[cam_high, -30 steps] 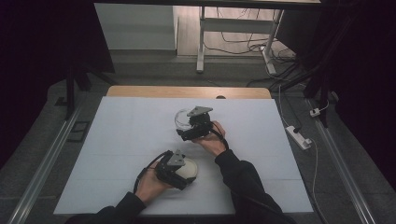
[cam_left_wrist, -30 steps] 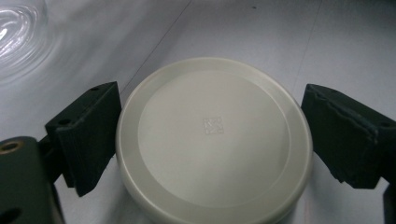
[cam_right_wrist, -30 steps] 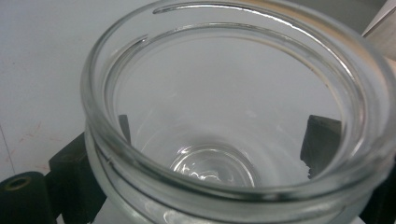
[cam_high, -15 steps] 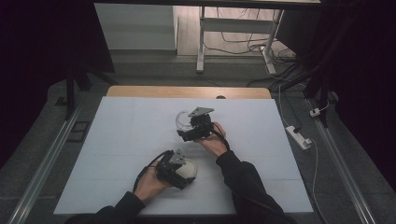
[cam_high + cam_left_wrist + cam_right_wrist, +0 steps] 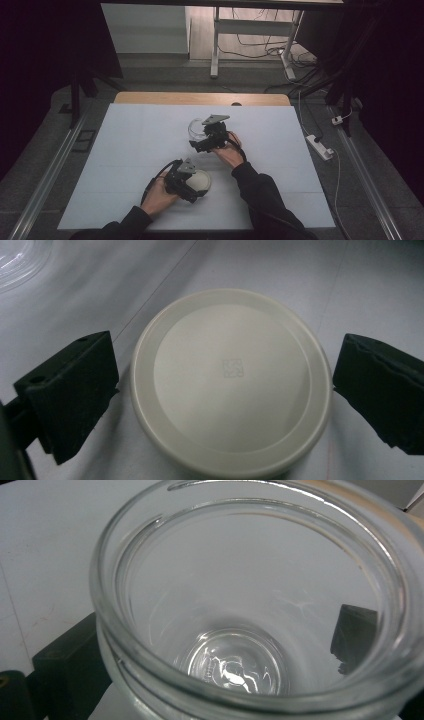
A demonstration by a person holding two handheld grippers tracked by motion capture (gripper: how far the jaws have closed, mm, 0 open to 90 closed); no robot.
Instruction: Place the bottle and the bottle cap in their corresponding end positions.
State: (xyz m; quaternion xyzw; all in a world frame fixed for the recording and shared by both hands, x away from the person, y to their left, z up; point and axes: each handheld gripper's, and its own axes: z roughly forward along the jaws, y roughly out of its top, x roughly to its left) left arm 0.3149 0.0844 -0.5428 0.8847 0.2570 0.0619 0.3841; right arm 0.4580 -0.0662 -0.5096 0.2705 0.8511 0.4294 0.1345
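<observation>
1. My left gripper (image 5: 192,186) has its jaws spread wide on either side of the white lid (image 5: 230,380). Gaps show on both sides, so nothing is gripped yet.
2. The lid lies flat on the table (image 5: 130,150), near my edge and a little left of centre. A small square mark sits on its top.
3. My right gripper (image 5: 200,141) has 1 jaw on each side of the glass jar (image 5: 250,610). One is seen beside the wall and the other through the glass. They look clamped on the jar, but I can't see the contact clearly.
4. The jar stands open-mouthed and empty, farther back and right of the lid, at mid-table. The high view shows it at the far-left side of my right hand (image 5: 227,150).
5. Lid and jar are apart. The jar's rim shows at the far-left corner of the left gripper view.
6. Risks:
   - The lid is low and smooth, so if the jaws close off-centre it could squirt out or tip.
   - Jaws scraping the table could push the lid away instead of lifting it.
   - The glass is slick, so a loose right grip could let the jar twist or tilt once the lid goes on.
   - A misaligned lid could catch on the rim.
</observation>
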